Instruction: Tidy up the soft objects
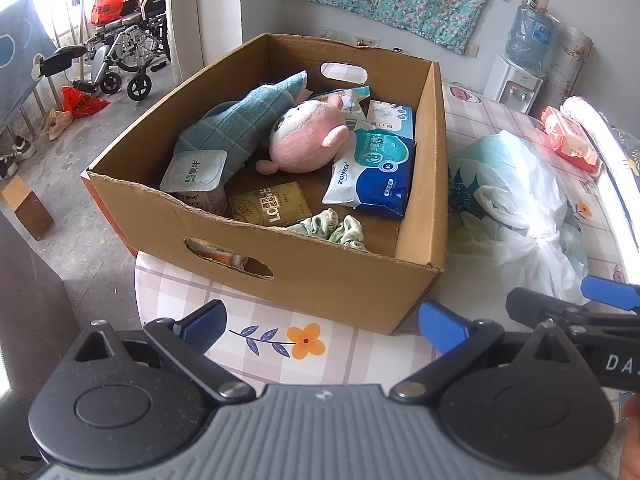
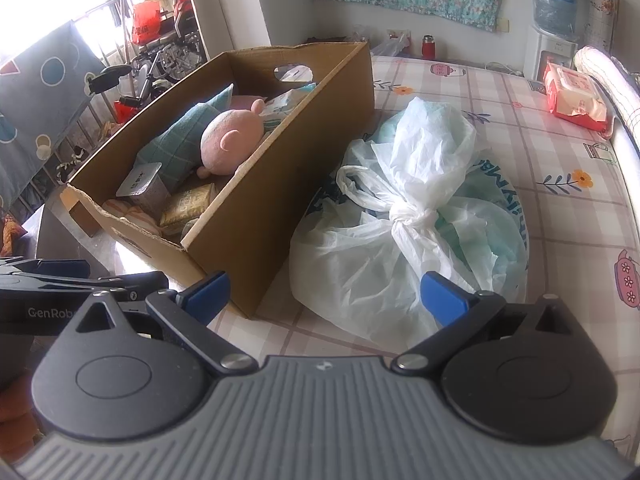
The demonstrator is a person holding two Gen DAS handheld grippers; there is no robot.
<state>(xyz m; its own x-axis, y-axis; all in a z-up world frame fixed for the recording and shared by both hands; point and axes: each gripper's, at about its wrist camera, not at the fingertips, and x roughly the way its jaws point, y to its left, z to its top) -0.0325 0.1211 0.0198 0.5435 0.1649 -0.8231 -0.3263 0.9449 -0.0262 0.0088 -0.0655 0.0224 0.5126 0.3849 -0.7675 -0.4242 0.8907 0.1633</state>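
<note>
An open cardboard box (image 1: 360,280) stands on the checked tablecloth. In it lie a pink plush toy (image 1: 306,138), a teal plaid cushion (image 1: 236,120), wipes packs (image 1: 372,172), a yogurt cup (image 1: 196,178), a gold packet (image 1: 272,204) and a crumpled green cloth (image 1: 332,228). A knotted white plastic bag (image 2: 416,216) lies right of the box (image 2: 256,216). My left gripper (image 1: 324,328) is open and empty in front of the box. My right gripper (image 2: 326,294) is open and empty, in front of the bag and the box corner.
A red wipes pack (image 2: 574,98) lies at the table's far right. A water dispenser (image 2: 554,20) stands behind the table. A wheelchair (image 1: 124,56) and red bags sit on the floor to the left. The table's left edge (image 1: 138,280) is close to the box.
</note>
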